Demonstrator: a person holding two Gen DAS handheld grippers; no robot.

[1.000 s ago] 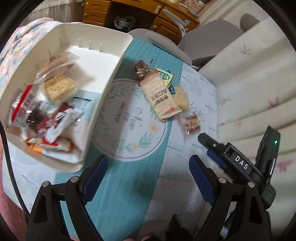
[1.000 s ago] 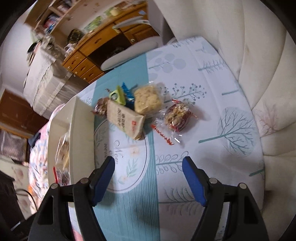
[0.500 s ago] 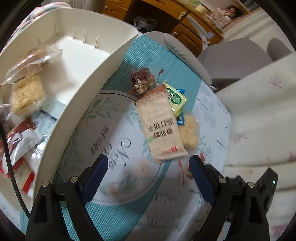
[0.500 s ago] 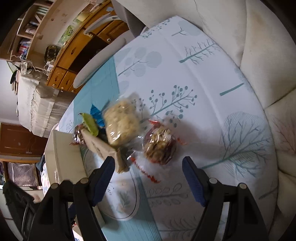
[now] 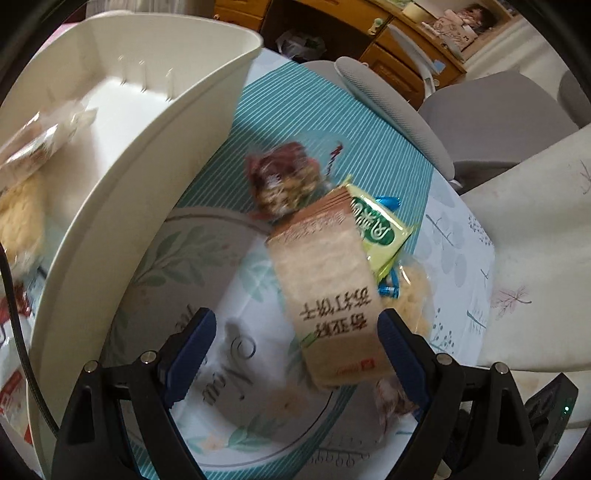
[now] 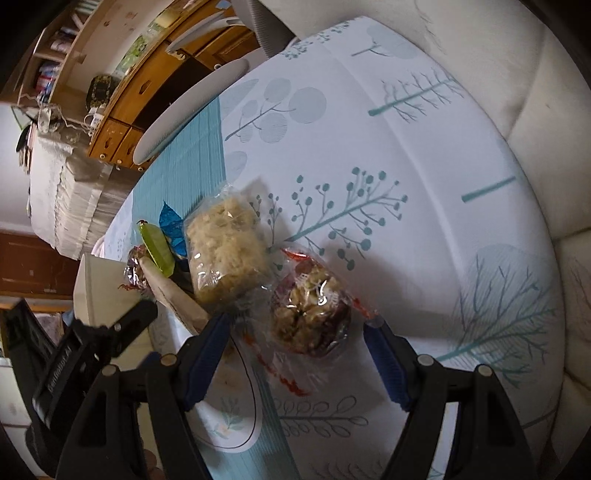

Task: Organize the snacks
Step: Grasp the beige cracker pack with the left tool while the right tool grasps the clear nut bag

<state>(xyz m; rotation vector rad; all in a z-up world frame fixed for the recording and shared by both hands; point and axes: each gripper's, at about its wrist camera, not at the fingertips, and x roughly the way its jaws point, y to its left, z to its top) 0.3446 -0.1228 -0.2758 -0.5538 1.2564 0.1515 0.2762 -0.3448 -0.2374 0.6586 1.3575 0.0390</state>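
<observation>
A white bin at the left holds several snacks. On the tablecloth lies a pile: a beige cracker pack, a green packet, a dark nut cluster in clear wrap and a puffed rice cake. My left gripper is open, its jaws either side of the cracker pack's near end. My right gripper is open around a red-trimmed nut snack. The left gripper's body shows in the right wrist view.
A cream sofa borders the table on the right. A grey chair and a wooden desk stand beyond the far edge. The bin wall rises close to my left finger.
Both grippers moved forward and down toward the snack pile. The cracker pack now lies between the left jaws and the nut snack between the right jaws. Both stayed open.
</observation>
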